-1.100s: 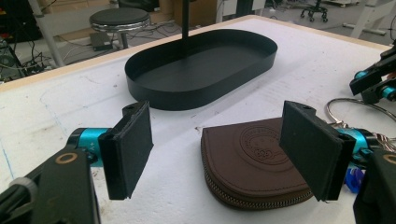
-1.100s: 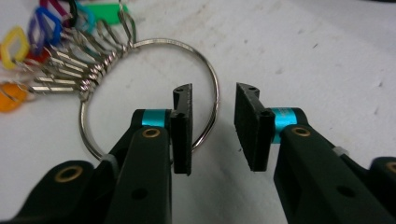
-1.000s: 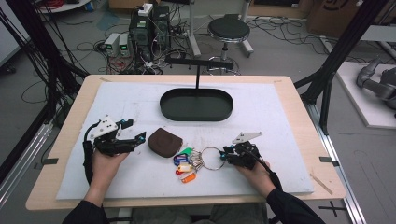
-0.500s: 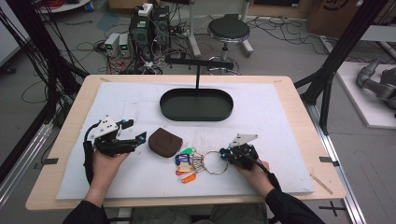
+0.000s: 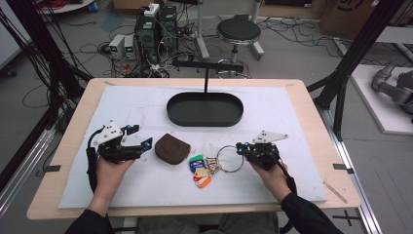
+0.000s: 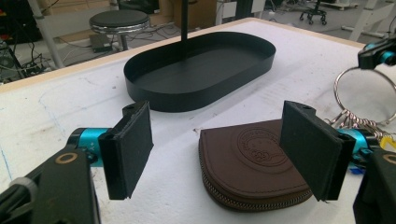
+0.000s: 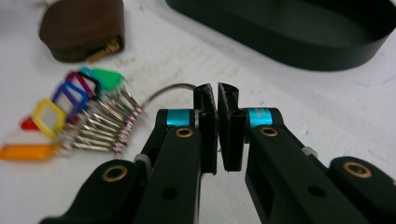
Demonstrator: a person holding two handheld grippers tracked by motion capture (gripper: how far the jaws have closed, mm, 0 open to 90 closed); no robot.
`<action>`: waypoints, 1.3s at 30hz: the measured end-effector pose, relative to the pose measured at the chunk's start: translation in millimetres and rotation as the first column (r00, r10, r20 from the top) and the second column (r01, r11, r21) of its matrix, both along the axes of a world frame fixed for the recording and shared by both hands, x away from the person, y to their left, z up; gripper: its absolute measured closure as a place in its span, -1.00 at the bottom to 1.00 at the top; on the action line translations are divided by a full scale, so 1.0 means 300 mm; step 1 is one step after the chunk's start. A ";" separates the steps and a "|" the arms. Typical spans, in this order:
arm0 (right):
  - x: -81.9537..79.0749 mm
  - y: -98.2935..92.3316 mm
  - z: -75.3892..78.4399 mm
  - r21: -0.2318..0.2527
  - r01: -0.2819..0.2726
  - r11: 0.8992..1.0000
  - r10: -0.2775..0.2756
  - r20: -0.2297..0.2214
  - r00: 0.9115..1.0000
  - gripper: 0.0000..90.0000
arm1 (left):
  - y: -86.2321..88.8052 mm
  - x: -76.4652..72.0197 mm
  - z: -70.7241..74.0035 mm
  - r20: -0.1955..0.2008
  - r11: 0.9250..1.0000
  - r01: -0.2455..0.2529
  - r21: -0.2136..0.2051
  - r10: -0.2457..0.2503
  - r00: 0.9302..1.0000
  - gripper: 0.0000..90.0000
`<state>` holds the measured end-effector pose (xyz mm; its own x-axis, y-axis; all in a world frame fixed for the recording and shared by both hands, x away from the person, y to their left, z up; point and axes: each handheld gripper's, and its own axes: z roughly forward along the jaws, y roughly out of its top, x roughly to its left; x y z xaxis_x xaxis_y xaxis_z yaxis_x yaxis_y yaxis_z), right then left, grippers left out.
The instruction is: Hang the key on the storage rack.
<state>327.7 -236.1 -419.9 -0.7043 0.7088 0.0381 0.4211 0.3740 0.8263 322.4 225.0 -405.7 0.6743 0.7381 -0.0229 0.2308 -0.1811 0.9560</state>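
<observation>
We see the key ring [image 5: 230, 159] near the table's front, right of the brown pouch [image 5: 172, 148], with the right gripper [image 5: 241, 147] clamped on its wire loop. The left gripper [image 5: 141, 144] hangs wide open just left of the pouch; the black tray [image 5: 204, 108] sits farther back

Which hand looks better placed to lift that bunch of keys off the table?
The right. Its gripper is already shut on the key ring, just in front of the black tray. The left gripper stands open by the brown pouch.
</observation>
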 end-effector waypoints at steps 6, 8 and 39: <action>-0.014 -0.002 0.038 0.072 -0.013 0.997 0.010 0.034 0.999 0.96 | -0.003 -0.002 0.002 0.004 1.000 0.004 -0.001 -0.004 1.000 -0.43; -0.020 0.005 0.045 0.083 -0.023 0.996 0.020 0.042 0.999 0.96 | -0.004 -0.003 0.002 0.005 1.000 0.005 -0.006 -0.005 1.000 -0.42; -0.027 0.032 0.028 0.118 -0.078 0.990 0.085 -0.056 0.995 0.94 | 0.002 -0.005 0.001 0.005 1.000 0.013 -0.012 -0.013 1.000 -0.42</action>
<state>319.7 -226.6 -411.4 -0.7533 0.6377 0.1607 0.4436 0.3123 0.8401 321.0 225.7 -405.5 0.6841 0.7289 -0.0281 0.2233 -0.1726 0.9593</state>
